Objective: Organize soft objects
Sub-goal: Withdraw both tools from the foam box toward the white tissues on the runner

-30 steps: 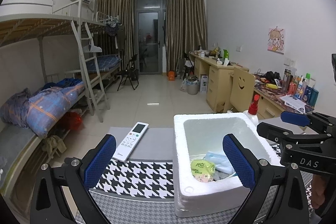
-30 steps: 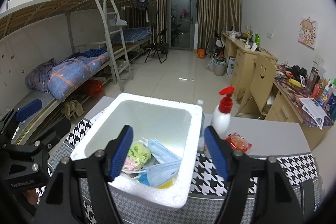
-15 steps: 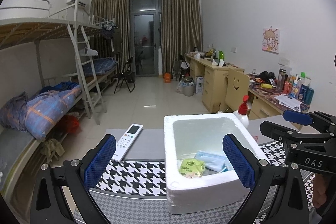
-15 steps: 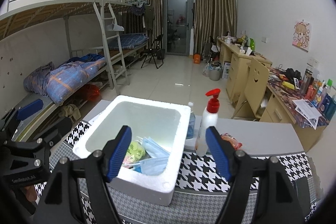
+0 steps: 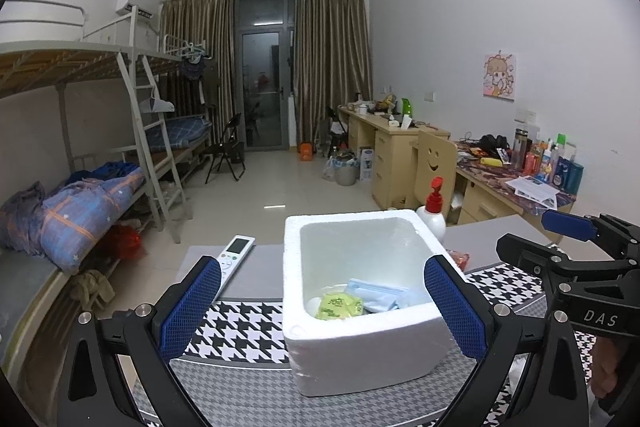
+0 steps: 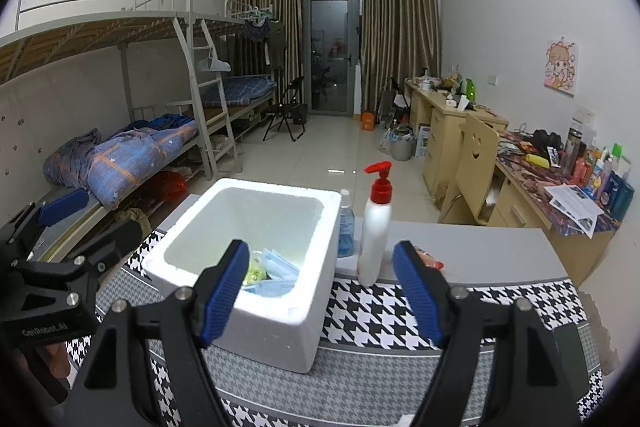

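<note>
The foam box (image 6: 256,291) wall hides most of the blue masks (image 6: 276,273) & the green pack (image 6: 255,273). The small blue bottle (image 6: 346,227) is half hidden behind the box. The red packet (image 6: 430,261) peeks out behind a right gripper finger (image 6: 416,291); can't tell what it is.

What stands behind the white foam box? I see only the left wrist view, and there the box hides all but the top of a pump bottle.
Observer: In the right wrist view, a small blue bottle stands close beside the foam box, between it and the white pump bottle.
Operator: Does the pump bottle touch the box?
Observer: No, it stands apart from the box and upright, with its base at the far edge of the houndstooth cloth.
</note>
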`<state>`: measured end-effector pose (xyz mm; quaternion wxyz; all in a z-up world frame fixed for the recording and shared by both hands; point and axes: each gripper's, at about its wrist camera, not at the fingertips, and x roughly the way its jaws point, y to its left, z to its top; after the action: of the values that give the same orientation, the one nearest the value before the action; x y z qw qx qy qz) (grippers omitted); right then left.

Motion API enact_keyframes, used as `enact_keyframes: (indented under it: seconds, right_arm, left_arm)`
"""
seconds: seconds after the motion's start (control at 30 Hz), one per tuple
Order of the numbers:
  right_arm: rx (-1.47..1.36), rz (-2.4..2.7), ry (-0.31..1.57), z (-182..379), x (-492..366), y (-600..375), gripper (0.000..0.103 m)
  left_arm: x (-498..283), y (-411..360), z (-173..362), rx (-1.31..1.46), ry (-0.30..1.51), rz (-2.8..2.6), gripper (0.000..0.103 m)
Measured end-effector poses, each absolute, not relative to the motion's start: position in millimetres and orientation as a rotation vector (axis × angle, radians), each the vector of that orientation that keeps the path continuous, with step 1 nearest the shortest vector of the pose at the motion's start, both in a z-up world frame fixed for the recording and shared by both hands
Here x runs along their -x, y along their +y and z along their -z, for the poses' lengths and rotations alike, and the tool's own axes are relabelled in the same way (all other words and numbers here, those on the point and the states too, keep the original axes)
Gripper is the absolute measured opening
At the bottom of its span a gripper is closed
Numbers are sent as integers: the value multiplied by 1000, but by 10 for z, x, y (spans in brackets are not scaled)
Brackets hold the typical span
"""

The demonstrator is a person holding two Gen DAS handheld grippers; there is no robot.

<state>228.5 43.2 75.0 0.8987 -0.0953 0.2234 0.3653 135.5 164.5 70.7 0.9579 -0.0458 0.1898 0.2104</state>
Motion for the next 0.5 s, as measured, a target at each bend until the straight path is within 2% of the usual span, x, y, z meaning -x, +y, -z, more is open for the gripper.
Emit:
enact_keyframes:
  seconds: [0.5]
  right_arm:
    - [162,-708,435,-705,-2247,144,83]
  left_arm:
    - [-1290,1443,-689,87,368,-375,102]
